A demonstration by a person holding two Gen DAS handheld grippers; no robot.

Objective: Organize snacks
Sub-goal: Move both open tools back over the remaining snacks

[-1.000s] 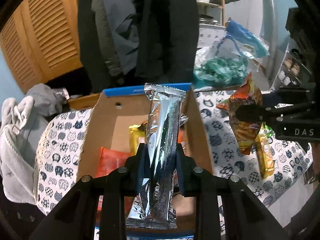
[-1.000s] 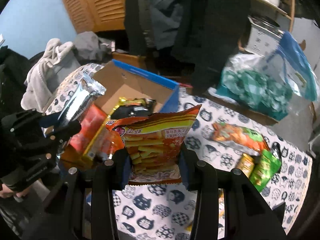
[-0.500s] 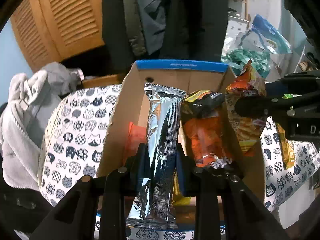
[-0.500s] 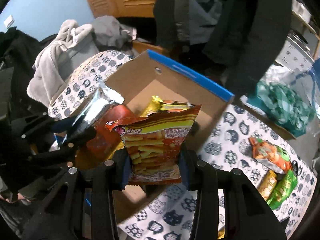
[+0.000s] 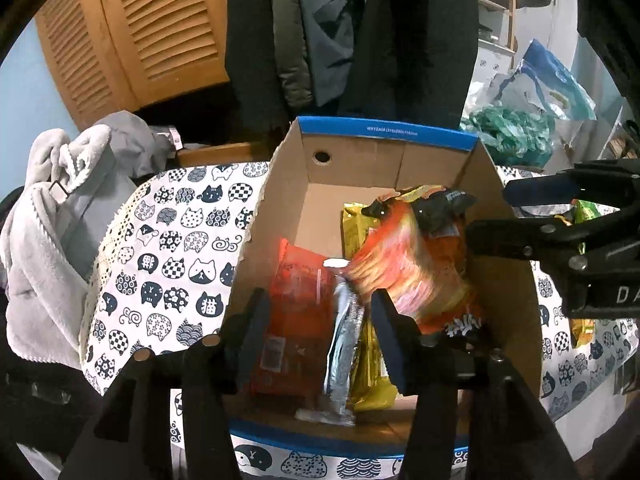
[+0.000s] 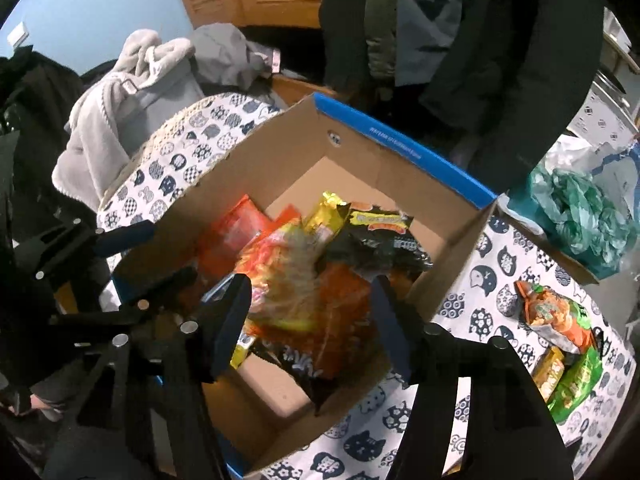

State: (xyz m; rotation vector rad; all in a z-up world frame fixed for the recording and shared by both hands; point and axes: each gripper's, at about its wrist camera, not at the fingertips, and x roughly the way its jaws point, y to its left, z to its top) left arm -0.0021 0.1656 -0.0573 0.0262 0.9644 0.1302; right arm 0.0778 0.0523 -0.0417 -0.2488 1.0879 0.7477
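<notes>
Nearest to us, our left gripper (image 5: pixel 318 334) hangs over the cardboard box (image 5: pixel 384 136), jaws opening, and the silver foil packet (image 5: pixel 343 354) between them is blurred, touched by neither pad. Our right gripper (image 6: pixel 310 316) is likewise parting, the orange chip bag (image 6: pixel 304 280) a blurred smear between its pads, free of them. Both packs sit inside the box atop a red packet (image 5: pixel 298 304), a yellow pouch (image 5: pixel 370 364) and a black-topped bag (image 6: pixel 376 240). The box is brown with a blue rim band and a round hole in its far wall. It stands on a white tablecloth (image 5: pixel 176 248) printed with cat faces; to the right lie green and orange snack packs (image 6: pixel 560 328). Beyond, a grey fleece (image 5: pixel 48 216) is heaped at left, dark coats (image 5: pixel 352 32) hang behind, louvred wooden doors (image 5: pixel 152 28) farther left
</notes>
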